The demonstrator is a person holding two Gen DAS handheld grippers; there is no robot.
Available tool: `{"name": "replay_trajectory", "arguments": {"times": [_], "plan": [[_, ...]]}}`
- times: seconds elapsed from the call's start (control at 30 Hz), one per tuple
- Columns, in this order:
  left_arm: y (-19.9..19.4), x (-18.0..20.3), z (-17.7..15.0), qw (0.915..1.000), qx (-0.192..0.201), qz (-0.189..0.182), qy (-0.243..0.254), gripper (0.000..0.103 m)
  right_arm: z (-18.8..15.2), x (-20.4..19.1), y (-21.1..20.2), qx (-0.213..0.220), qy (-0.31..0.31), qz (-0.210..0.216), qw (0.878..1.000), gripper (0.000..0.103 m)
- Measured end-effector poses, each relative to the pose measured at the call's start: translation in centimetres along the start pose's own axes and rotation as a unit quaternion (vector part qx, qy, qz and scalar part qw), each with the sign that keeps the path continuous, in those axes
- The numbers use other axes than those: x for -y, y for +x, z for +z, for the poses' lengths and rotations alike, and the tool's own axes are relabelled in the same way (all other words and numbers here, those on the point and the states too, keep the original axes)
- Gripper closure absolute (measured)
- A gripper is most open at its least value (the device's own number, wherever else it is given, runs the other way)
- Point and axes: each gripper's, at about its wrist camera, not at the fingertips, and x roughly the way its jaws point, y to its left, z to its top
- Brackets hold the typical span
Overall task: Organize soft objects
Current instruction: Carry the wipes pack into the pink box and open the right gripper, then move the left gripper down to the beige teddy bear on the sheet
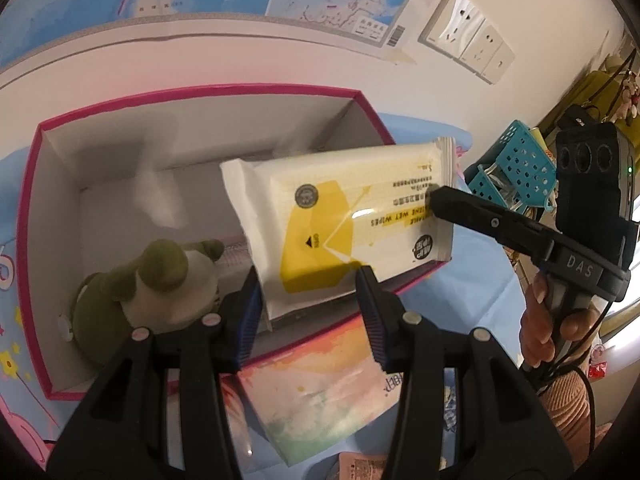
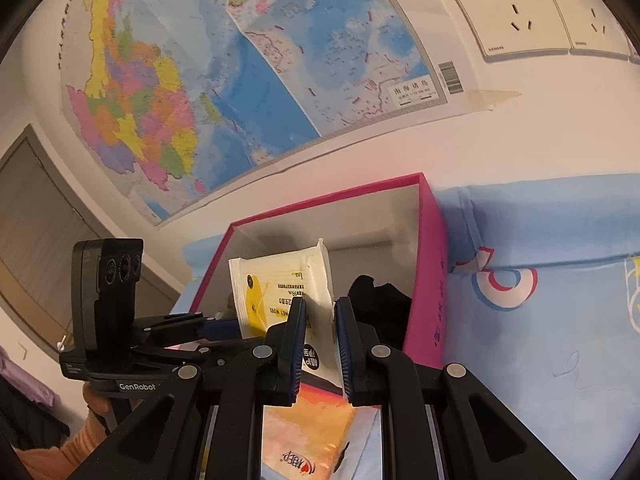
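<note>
With the plush toy [image 1: 152,292] already in the pink box [image 1: 32,208], both the left gripper [image 1: 310,304] and right gripper [image 2: 320,344] clamp the wipes pack [image 1: 344,216] above the box opening; the tissue pack [image 1: 320,392] remains outside.

Glossy plastic wipes pack [image 1: 340,224]; matt cardboard box [image 1: 120,128].

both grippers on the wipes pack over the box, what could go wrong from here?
1. The wipes pack hangs tilted over the pink box, pinched by the left gripper and right gripper; an uneven release could let it swing or catch the box's rim.
2. It might drop onto the green plush toy already inside.
</note>
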Motion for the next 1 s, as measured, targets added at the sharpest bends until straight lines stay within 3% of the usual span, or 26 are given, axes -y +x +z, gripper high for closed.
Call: {"name": "replay_trajectory", "arguments": {"times": [0.17, 0.23, 0.6, 1.0], "plan": [[0.9, -0.3, 0.6, 0.9998, -0.006, 0.015, -0.008, 0.055, 0.2, -0.1, 0.5, -0.003, -0.008, -0.032, 0.999, 0.085], [1.2, -0.6, 0.8, 0.9997, -0.004, 0.017, -0.015, 0.055, 0.2, -0.1, 0.5, 0.003, -0.007, -0.049, 0.999, 0.076], [-1.0, 1.0, -0.3, 0.9987, 0.039, 0.022, 0.023, 0.054, -0.9, -1.3, -1.1, 0.016, -0.032, -0.054, 0.998, 0.069], [-6.4, 3.6, -5.0, 0.9927, 0.088, -0.028, 0.078, 0.052, -4.3, -2.3, -4.9, 0.030, -0.045, -0.032, 0.998, 0.053]]}}
